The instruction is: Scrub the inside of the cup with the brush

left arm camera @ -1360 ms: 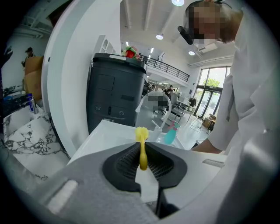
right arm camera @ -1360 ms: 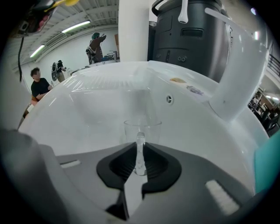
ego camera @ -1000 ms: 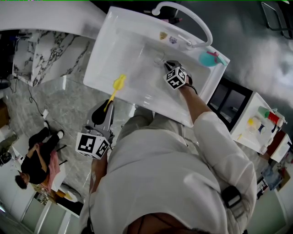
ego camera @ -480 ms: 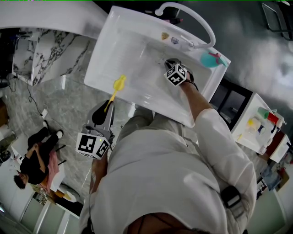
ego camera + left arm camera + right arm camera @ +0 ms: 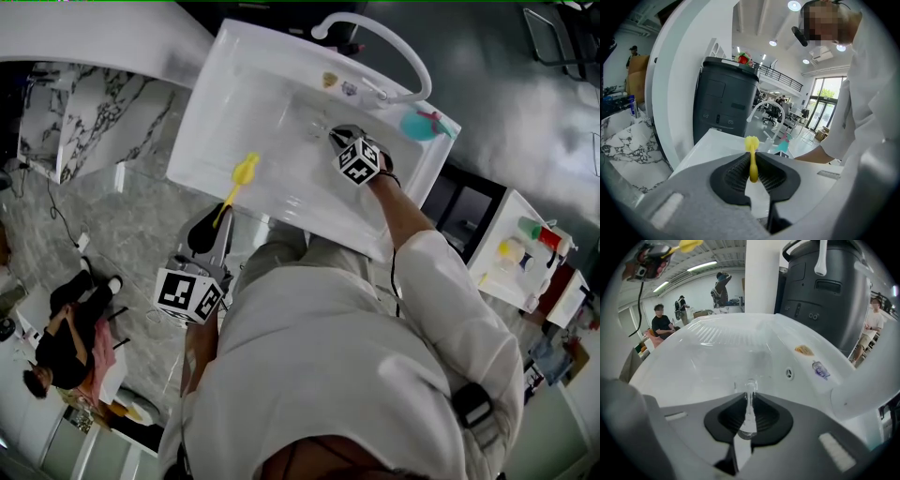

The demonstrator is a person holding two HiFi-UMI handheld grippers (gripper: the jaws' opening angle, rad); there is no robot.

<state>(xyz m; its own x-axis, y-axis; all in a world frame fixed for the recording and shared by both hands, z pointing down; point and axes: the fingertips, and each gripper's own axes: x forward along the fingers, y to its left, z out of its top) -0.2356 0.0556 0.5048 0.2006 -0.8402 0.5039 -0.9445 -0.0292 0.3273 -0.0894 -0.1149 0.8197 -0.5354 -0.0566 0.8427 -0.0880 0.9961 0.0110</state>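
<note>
A clear glass cup (image 5: 320, 126) lies low in the white sink (image 5: 234, 103). My right gripper (image 5: 335, 137) is shut on its thin wall. In the right gripper view the cup (image 5: 750, 382) runs out from between the black pads (image 5: 764, 416) of the right gripper (image 5: 750, 412) over the basin floor. My left gripper (image 5: 218, 221) hangs at the sink's near edge, shut on the handle of a yellow brush (image 5: 244, 171). The brush head sticks out over the basin, apart from the cup. In the left gripper view the brush (image 5: 751, 149) stands straight up from the left gripper (image 5: 753, 172).
A curved white faucet (image 5: 384, 39) arches over the sink's far side. A teal item (image 5: 420, 123) lies on the far right corner, and two stickers (image 5: 336, 83) mark the back wall. A dark bin (image 5: 726, 105) stands behind. A person (image 5: 64, 328) sits on the floor at left.
Hardly anything: the head view has shifted slightly. Both grippers keep their places and their holds.
</note>
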